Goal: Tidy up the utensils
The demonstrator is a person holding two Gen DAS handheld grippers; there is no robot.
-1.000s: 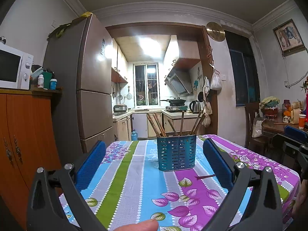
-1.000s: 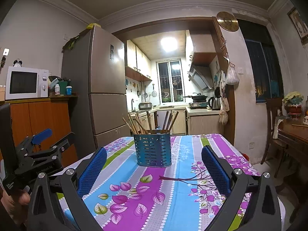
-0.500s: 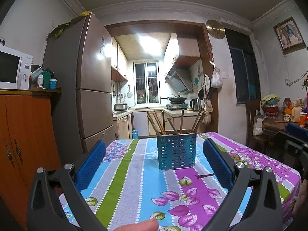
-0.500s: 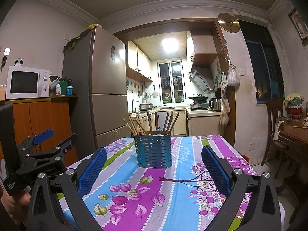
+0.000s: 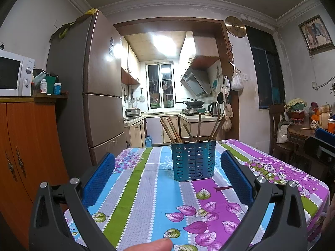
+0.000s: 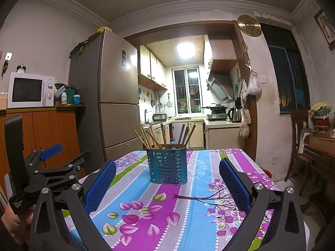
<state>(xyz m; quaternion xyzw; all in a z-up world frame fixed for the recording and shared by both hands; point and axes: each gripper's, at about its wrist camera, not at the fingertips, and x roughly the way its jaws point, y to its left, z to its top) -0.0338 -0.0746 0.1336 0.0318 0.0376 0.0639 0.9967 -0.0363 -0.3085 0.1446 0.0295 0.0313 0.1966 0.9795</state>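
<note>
A blue perforated utensil holder [image 5: 193, 160] [image 6: 167, 165] stands upright on the striped floral tablecloth [image 5: 146, 190] [image 6: 205, 173], with several wooden chopsticks [image 5: 170, 130] [image 6: 146, 137] leaning out of its top. My left gripper [image 5: 167, 177] hovers in front of it, open, nothing between its blue pads. My right gripper [image 6: 167, 185] is also open and empty, facing the holder from slightly to the right. The left gripper's body [image 6: 41, 173] shows at the left edge of the right wrist view. A person's fingertip [image 5: 146, 245] shows at the bottom of the left wrist view.
A tall fridge [image 5: 94, 96] and an orange cabinet [image 5: 27, 142] with a microwave [image 6: 29, 90] stand left of the table. A wooden chair [image 6: 299, 144] and a cluttered side table [image 5: 303, 129] are on the right. The kitchen lies beyond the table's far edge.
Both grippers have drifted very slightly; the holder looks a touch closer in the right wrist view. Both stay open and empty.
</note>
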